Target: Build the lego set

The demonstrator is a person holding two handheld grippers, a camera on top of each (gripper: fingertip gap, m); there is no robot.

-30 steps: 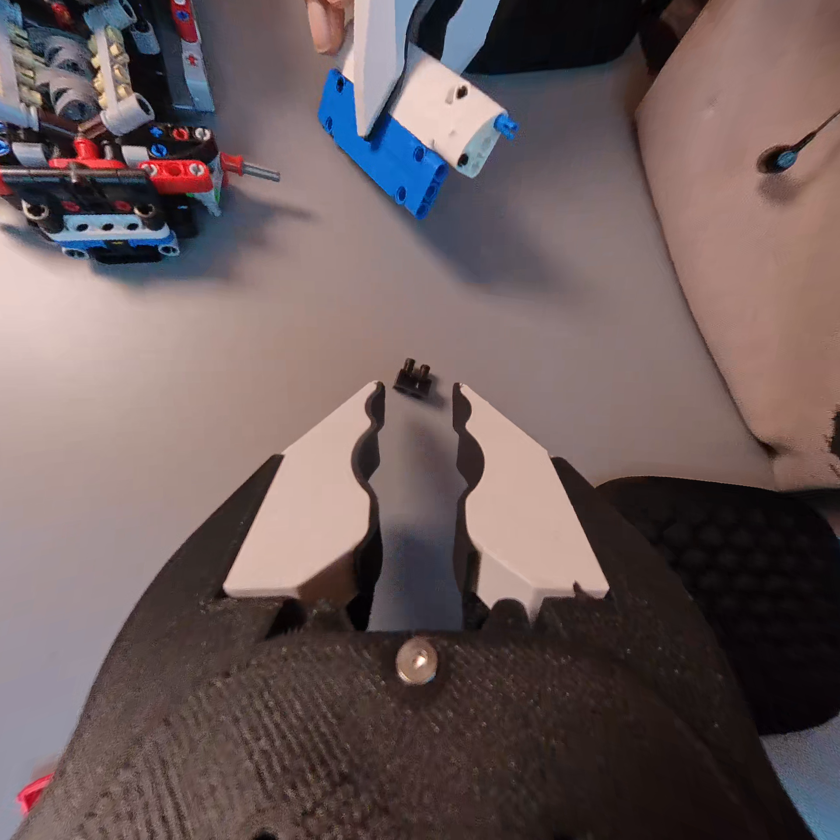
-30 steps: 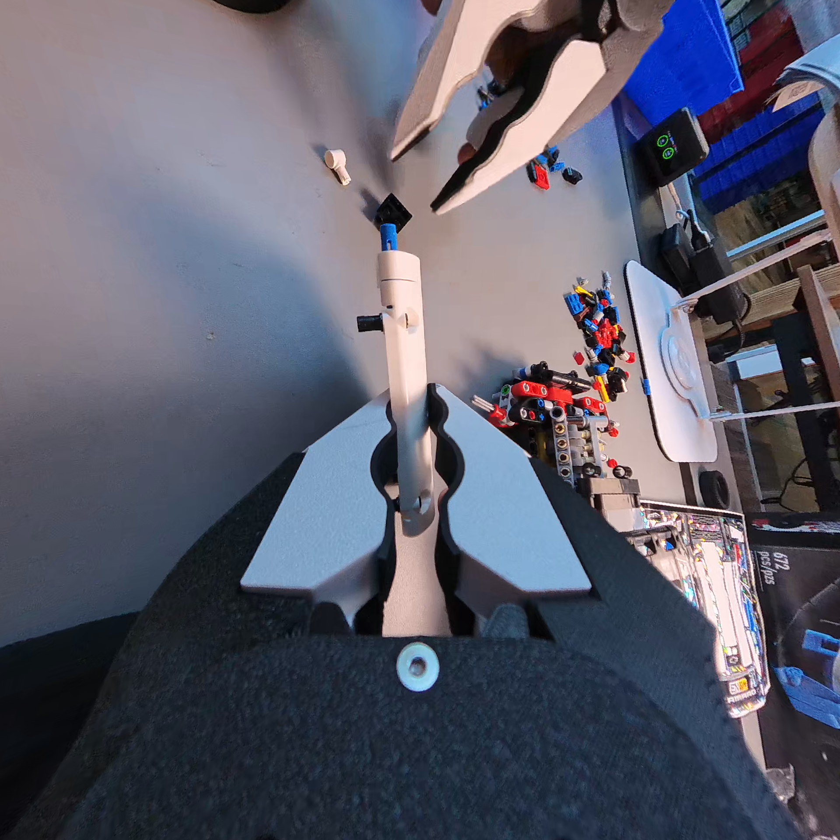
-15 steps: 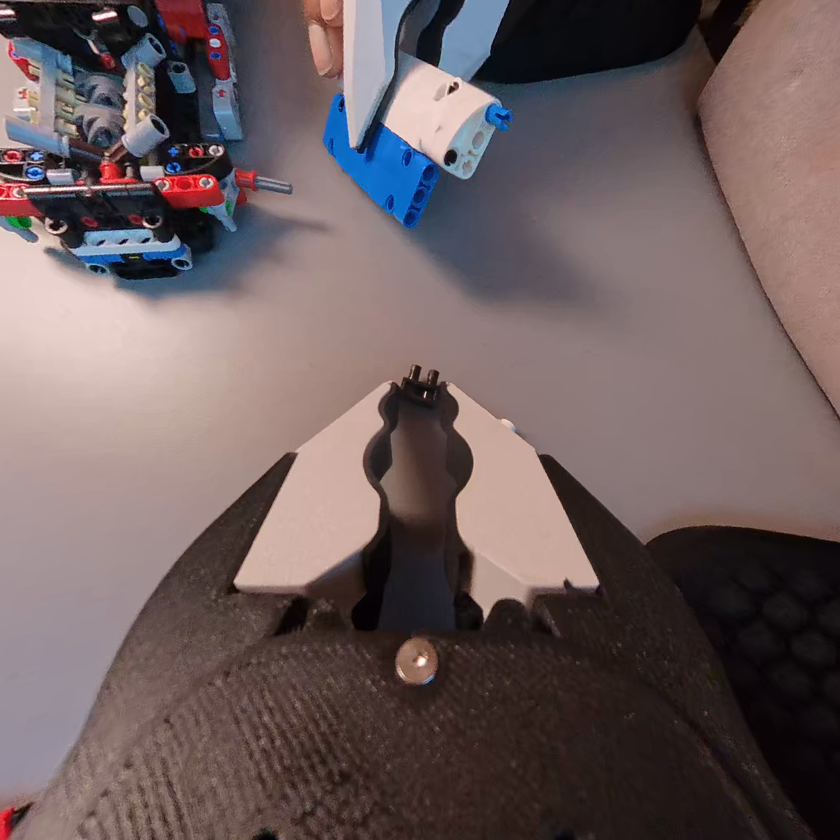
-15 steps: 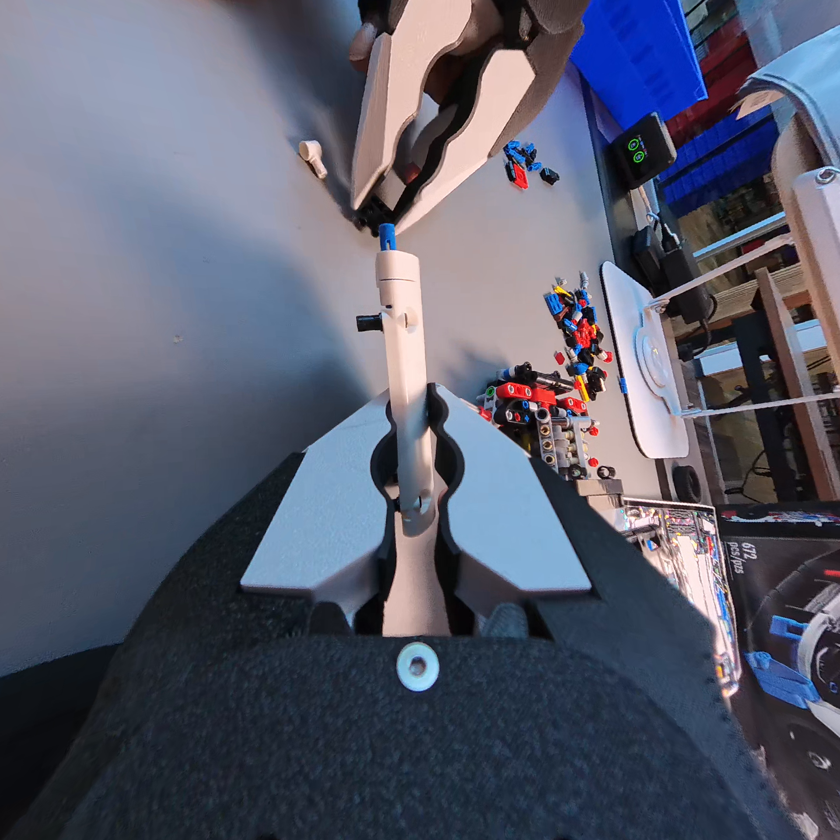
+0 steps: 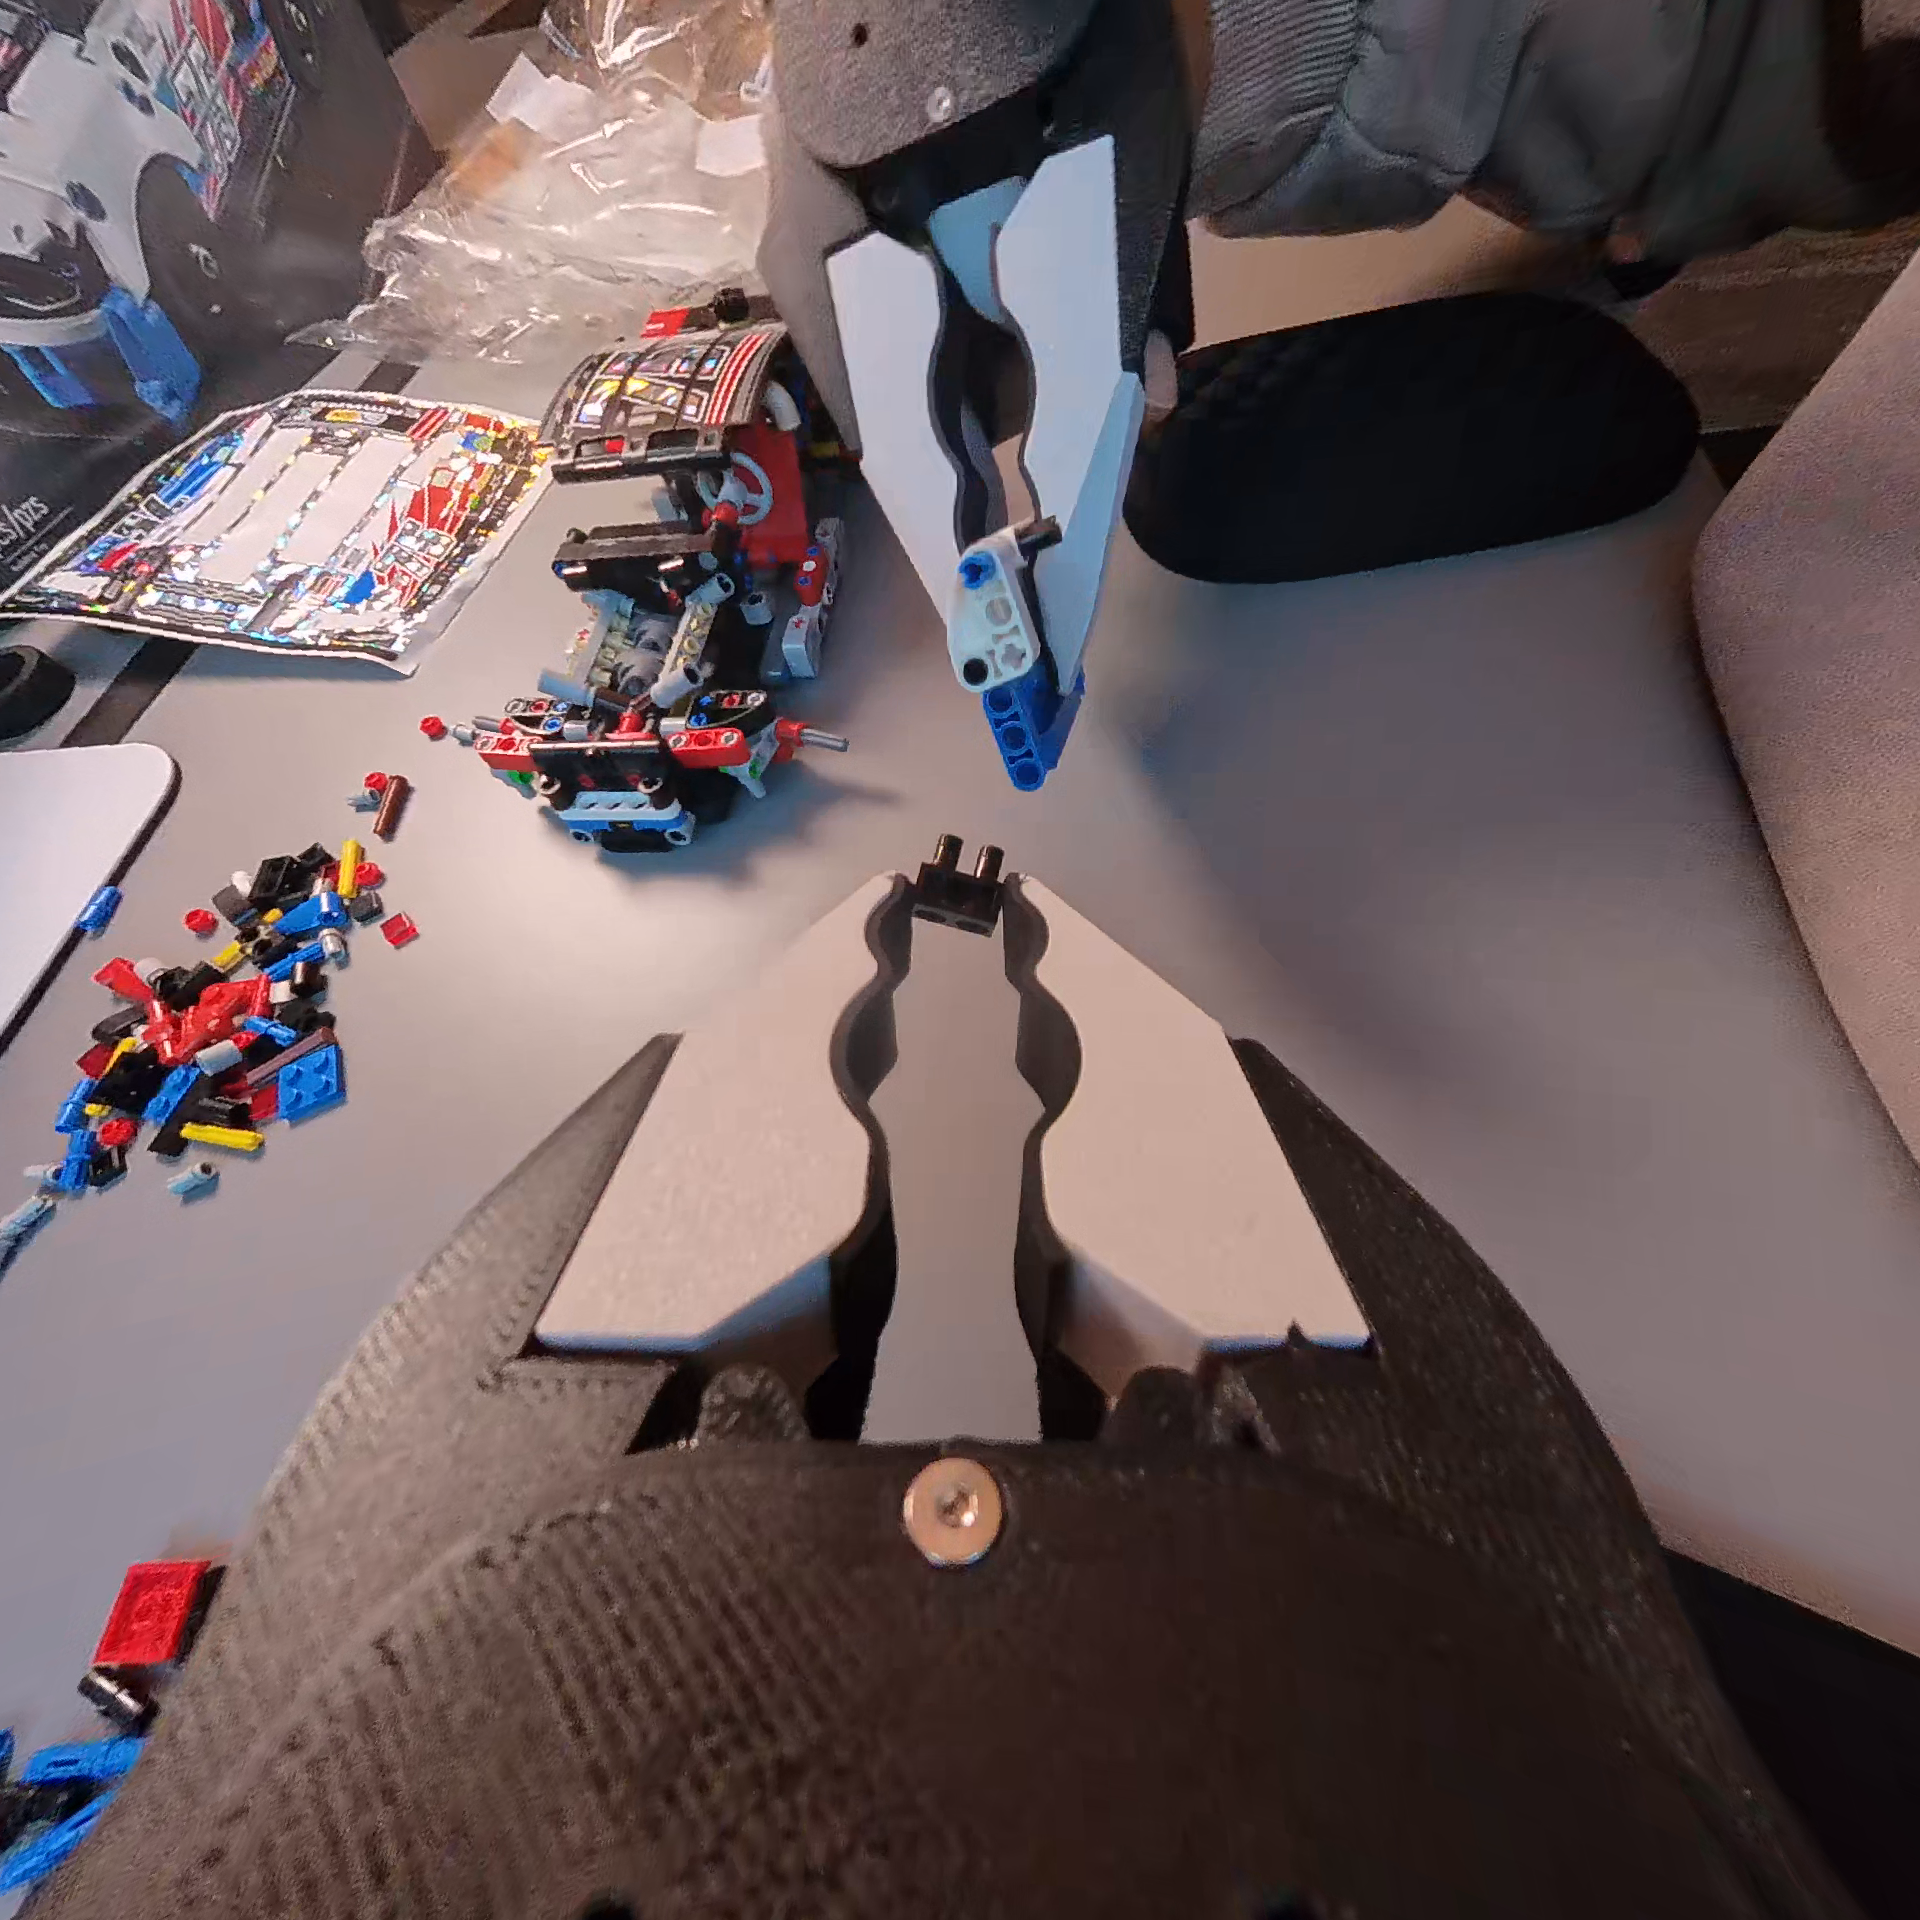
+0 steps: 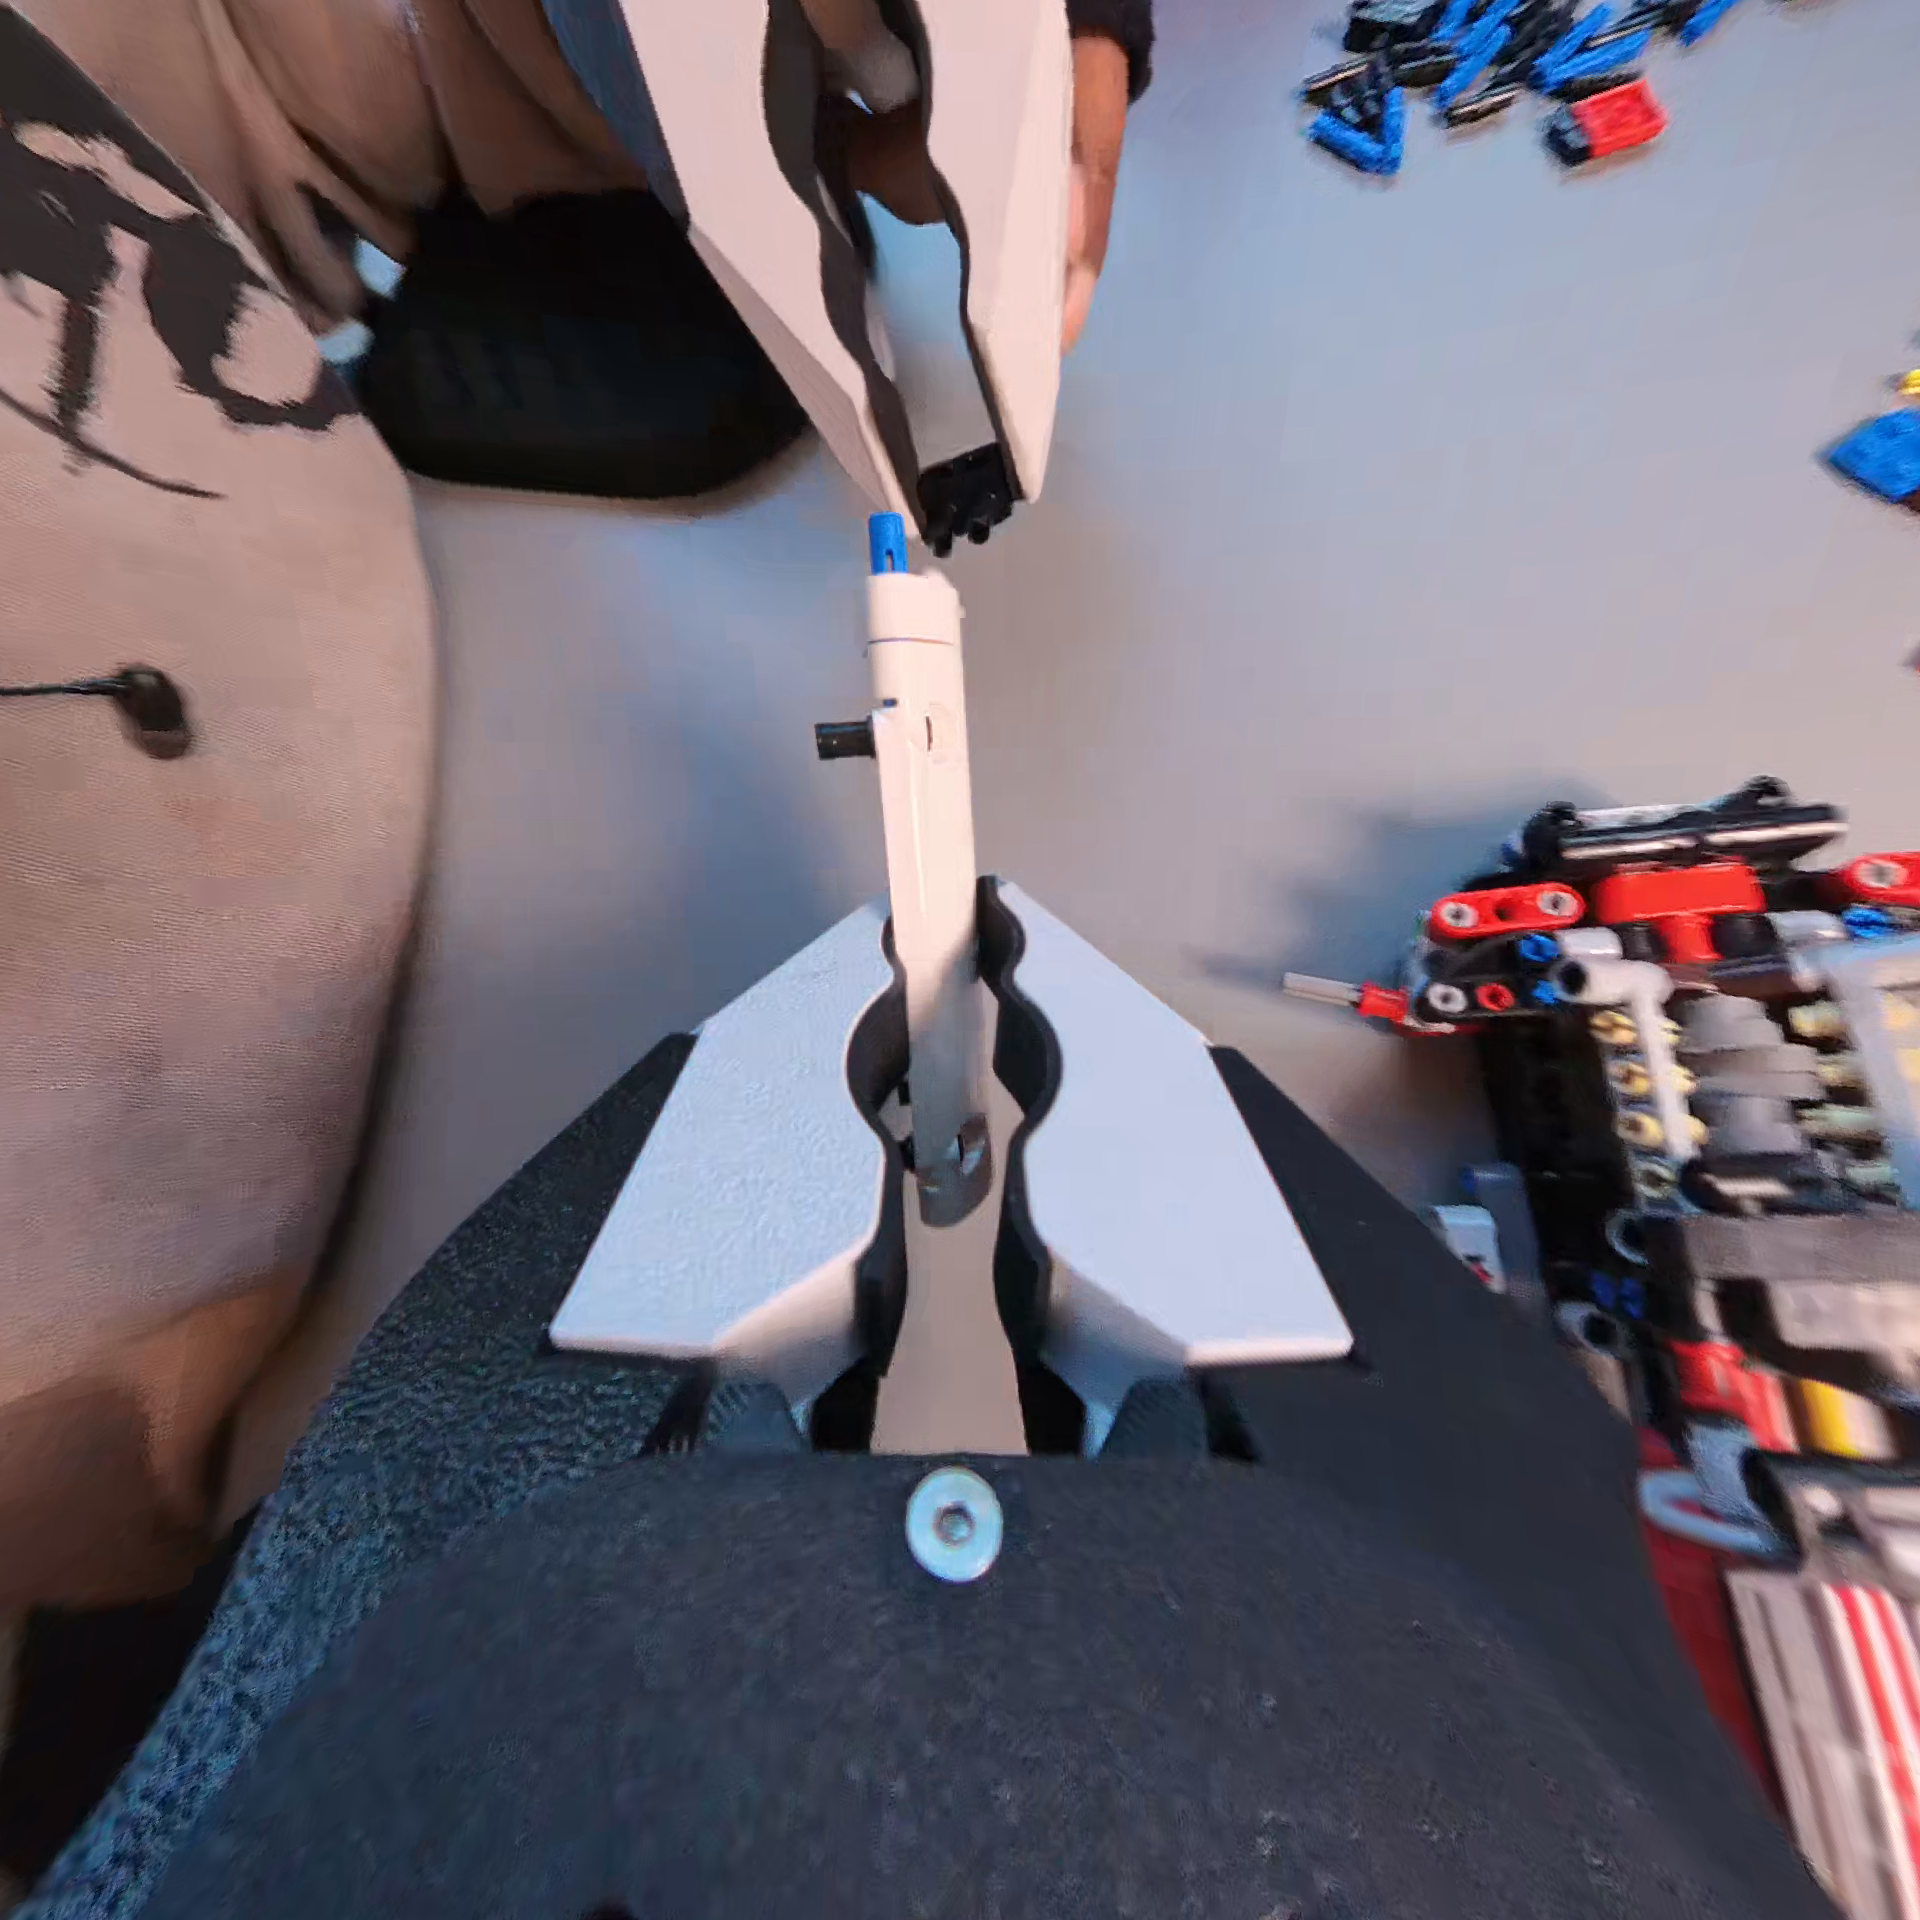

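Left tongs pinch a small black two-pin connector at their very tips, pins pointing away; right tongs are clamped on a white beam assembly backed by a blue beam, its blue pin just beside the connector, both held above the grey tabletop. Mating them seems next. With so shallow a grip, off-axis pressure could twist the connector out, or lever the long beam sideways between the jaws. Farther left on the tabletop sit the part-built car chassis, sticker sheet and loose-piece pile.
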